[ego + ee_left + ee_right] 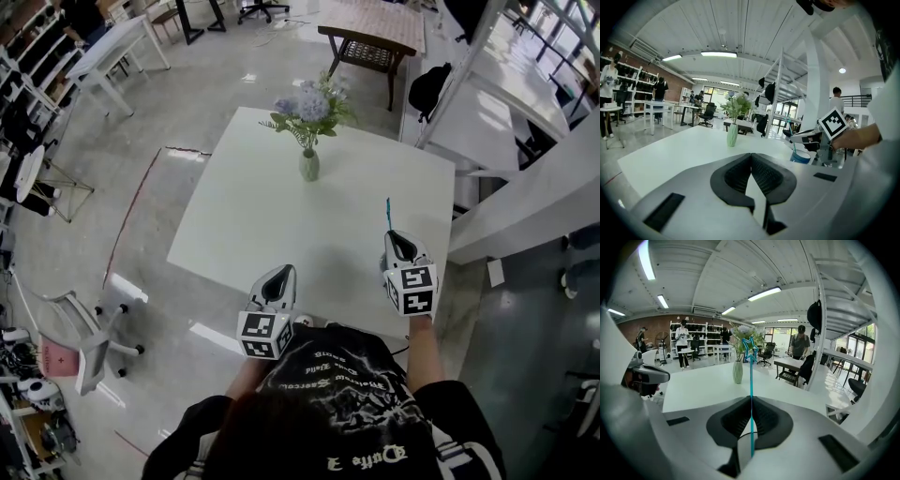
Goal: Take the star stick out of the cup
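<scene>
A thin teal star stick [751, 380] stands upright between the pads of my right gripper [751, 398], which is shut on it; its star tip [750, 347] shows above the jaws. In the head view the stick [387, 214] pokes out ahead of the right gripper [394, 236] near the table's right front. From the left gripper view, a blue cup [802, 156] sits on the table right under the right gripper [806, 137]. The head view hides the cup. My left gripper [751, 155] is shut and empty, over the table's front edge [281, 274].
A pale green vase of flowers [308, 165] stands at the far middle of the white table [253, 216]. A white chair [92, 328] is on the floor to the left. Other tables, shelves and people stand further off in the room.
</scene>
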The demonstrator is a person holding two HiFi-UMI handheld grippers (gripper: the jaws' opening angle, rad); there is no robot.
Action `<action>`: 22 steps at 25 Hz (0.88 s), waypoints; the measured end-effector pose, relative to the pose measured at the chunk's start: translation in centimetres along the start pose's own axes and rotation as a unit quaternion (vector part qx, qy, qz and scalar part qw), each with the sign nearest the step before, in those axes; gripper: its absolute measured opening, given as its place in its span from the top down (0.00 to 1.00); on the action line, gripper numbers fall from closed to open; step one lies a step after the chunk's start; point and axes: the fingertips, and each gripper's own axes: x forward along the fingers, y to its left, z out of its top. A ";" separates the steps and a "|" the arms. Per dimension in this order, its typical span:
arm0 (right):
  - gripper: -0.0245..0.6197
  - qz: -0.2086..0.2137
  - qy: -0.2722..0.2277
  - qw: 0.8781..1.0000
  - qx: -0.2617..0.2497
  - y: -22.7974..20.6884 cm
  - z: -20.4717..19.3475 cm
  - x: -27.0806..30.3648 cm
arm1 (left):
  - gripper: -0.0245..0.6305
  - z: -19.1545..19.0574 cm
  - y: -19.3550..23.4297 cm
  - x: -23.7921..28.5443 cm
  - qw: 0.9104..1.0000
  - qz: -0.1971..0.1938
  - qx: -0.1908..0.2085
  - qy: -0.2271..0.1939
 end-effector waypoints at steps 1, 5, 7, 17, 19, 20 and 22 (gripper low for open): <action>0.94 -0.001 -0.005 1.000 0.004 0.0 0.2 -0.2 | 0.93 0.0 -0.1 0.1 1.000 -0.002 0.001 0.001; 0.94 -0.011 -0.031 0.999 0.017 -0.4 1.5 -1.5 | 0.93 -0.1 -0.4 0.4 1.000 -0.012 0.002 0.002; 0.94 -0.017 -0.048 0.998 0.024 -0.5 2.3 -2.4 | 0.93 -0.1 -0.6 0.5 1.000 -0.018 0.002 0.003; 0.94 -0.041 -0.153 0.985 0.075 -1.5 4.8 -8.3 | 0.93 -0.3 -3.2 1.2 0.998 -0.066 0.019 0.008; 0.94 -0.051 -0.169 0.982 0.070 -1.7 5.3 -9.6 | 0.93 -0.4 -3.7 1.3 0.997 -0.075 0.021 0.011; 0.94 -0.057 -0.176 0.981 0.065 -1.7 5.6 -10.3 | 0.93 -0.5 -3.9 1.4 0.997 -0.079 0.023 0.012; 0.94 -0.066 -0.186 0.979 0.057 -1.8 5.8 -11.7 | 0.93 -0.6 -4.5 1.5 0.996 -0.089 0.026 0.015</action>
